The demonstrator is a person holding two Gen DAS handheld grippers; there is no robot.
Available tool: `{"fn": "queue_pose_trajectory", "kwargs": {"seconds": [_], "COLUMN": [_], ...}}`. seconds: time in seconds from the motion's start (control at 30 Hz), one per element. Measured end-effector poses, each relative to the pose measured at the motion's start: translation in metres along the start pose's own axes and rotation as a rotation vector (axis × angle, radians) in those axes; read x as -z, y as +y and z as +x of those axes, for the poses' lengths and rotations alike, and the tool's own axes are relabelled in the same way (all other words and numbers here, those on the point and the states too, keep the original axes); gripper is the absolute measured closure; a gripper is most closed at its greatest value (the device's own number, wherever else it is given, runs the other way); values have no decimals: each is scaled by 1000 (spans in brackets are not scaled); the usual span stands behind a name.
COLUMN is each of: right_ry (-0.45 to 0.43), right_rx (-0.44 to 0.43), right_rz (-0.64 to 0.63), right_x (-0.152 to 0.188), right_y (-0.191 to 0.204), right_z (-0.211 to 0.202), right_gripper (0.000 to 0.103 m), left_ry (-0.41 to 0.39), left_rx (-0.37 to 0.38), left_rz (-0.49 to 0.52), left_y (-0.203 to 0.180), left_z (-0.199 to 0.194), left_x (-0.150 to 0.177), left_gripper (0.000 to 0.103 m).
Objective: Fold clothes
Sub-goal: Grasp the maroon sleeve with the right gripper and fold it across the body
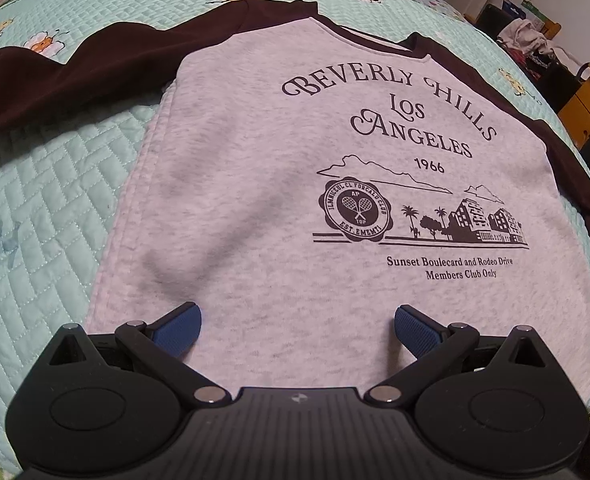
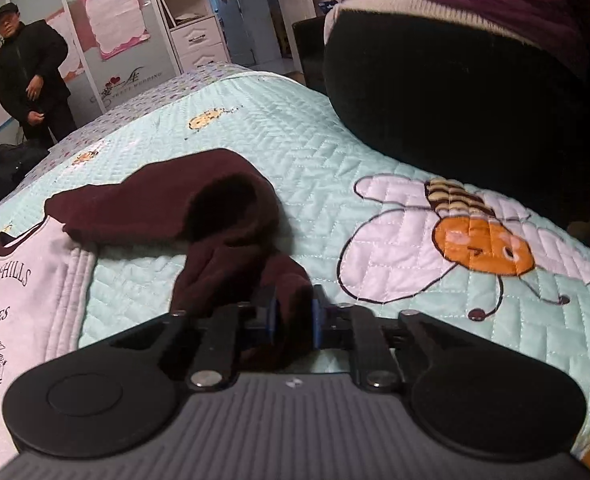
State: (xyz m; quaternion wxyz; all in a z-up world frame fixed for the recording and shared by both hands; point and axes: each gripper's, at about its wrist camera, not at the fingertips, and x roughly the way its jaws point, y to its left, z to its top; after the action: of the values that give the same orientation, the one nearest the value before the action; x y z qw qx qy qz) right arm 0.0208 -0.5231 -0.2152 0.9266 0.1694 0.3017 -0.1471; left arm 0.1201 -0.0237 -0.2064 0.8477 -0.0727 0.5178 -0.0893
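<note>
Two grippers over one sweatshirt (image 1: 255,200) lying chest-up on the quilt (image 1: 55,208) — I have the right gripper (image 2: 293,312) clamped on the end of the dark sleeve (image 2: 215,216), while the left gripper (image 1: 297,324) hangs spread and empty above the grey hem. I judge this the sleeve fold: next I must carry that sleeve across onto the grey body without dragging it askew. Print reads "BEVERLY HILLS LOS ANGELES 1966", then "Sunset Boulecard and Rodeo Drive — Members Club Only".
</note>
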Motion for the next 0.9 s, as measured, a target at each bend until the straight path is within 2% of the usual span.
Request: {"fn": "queue_pose_trajectory", "kwargs": {"seconds": [0.13, 0.27, 0.3, 0.37, 0.5, 0.57, 0.73, 0.8, 0.83, 0.9], "right_ry": [-100, -321, -338, -304, -178, -154, -164, -148, -141, -141], "right_rx": [2, 104, 145, 219, 328, 357, 510, 532, 543, 552], "right_rz": [-134, -239, -250, -224, -188, -191, -321, -320, -319, -276], "right_x": [-19, -67, -78, -96, -100, -93, -79, -78, -78, -79], "right_y": [22, 25, 18, -9, -56, -65, -58, -58, -59, -62], "right_z": [-23, -68, -69, -54, -6, 8, 28, 36, 40, 45], "right_gripper": [95, 95, 95, 96, 96, 96, 95, 94, 91, 80], "left_ry": [2, 2, 0, -2, 4, 8, 14, 13, 13, 12], "left_rx": [7, 12, 10, -6, -27, -27, -20, -26, -30, -28], "left_rz": [7, -7, -10, 1, 34, 35, 14, 17, 21, 22], "left_y": [1, 3, 2, -1, -5, -5, -1, -3, -4, -3], "left_z": [0, 0, 0, 1, 2, 2, 2, 2, 2, 2], "left_x": [0, -1, -1, 0, 1, 0, -3, -3, -2, -2], "left_gripper": [1, 1, 1, 1, 1, 1, 1, 1, 1, 1]}}
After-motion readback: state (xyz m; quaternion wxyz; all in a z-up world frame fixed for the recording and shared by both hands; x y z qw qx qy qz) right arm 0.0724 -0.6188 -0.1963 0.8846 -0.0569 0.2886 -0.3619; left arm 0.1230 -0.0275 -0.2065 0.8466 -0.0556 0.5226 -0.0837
